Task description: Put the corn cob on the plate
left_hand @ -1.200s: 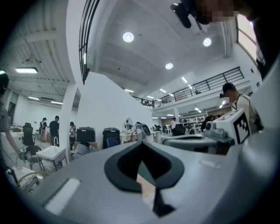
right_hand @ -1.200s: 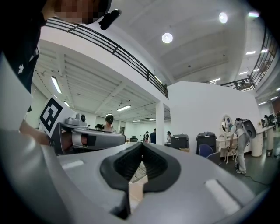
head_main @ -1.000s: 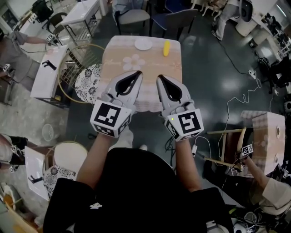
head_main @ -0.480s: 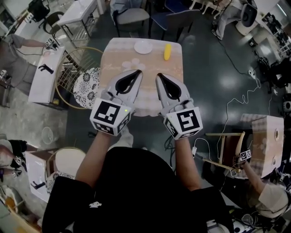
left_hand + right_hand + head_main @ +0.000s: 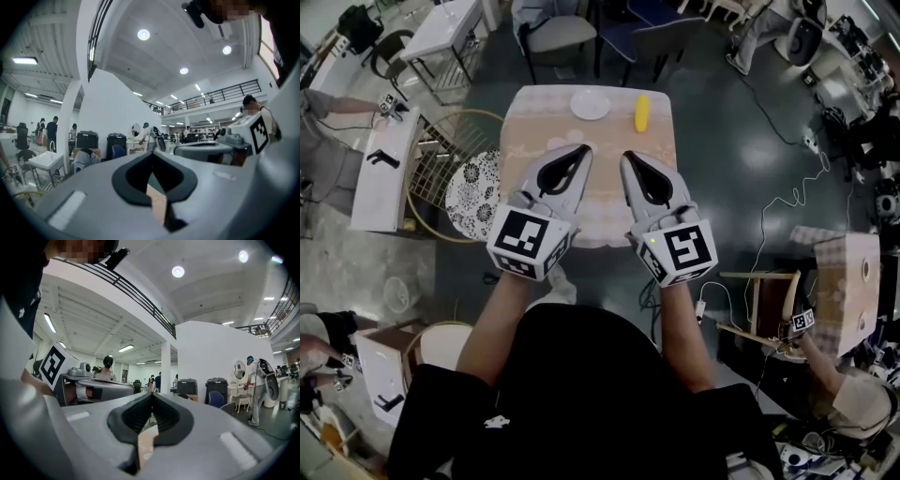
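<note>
Straight ahead on the dark floor, table (image 5: 534, 127): small square top under a pale floral cloth. It carries only the plate and the cob, both towards its far edge.
left tongs (image 5: 583, 151): held level beside the right pair, tips seen over the near half of the table. Its own view shows the two jaws meeting at the tips with nothing between them, so closed and empty.
right tongs (image 5: 629, 157): same posture, pointing towards the table's far edge. Jaws pressed together, nothing gripped.
plate (image 5: 591, 104): white, round, bare, near the middle of the far edge.
corn cob (image 5: 643, 112): yellow, lying on the cloth to the right of the plate. Near the plate but not touching it, its length running towards the far edge.
done so far: nothing of the task proper. The cob is not on the plate and neither pair has hold of it.
step in hand (judgement): approach. Both pairs look well short of the cob.
left to do (judgement): open one pair, probably the right since the cob lies on that side. Close on the cob, lift, carry it leftwards, set it on the plate, let go.
</note>
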